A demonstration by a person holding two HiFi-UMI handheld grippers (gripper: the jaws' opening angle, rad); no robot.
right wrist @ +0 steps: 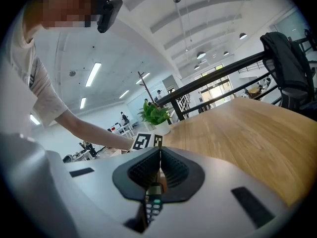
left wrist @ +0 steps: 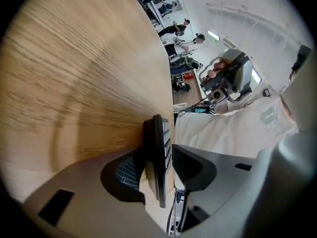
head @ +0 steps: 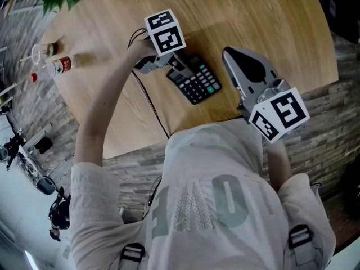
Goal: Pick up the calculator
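Left gripper view shows the calculator [left wrist: 159,143] edge-on between the jaws of the left gripper [left wrist: 158,170]. Both pads seem to pinch it, one on its back and one on the keys. Its long axis runs straight ahead from these jaws. The right gripper [right wrist: 159,170] is pressed together and empty, with the calculator below it. A bottle [head: 56,66] lies well apart, and I cannot tell its content.

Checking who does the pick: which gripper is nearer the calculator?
Left. The left gripper has the calculator between its jaws, pads against both faces. The right gripper hangs to the calculator's right in the head view, apart from it, jaws together.
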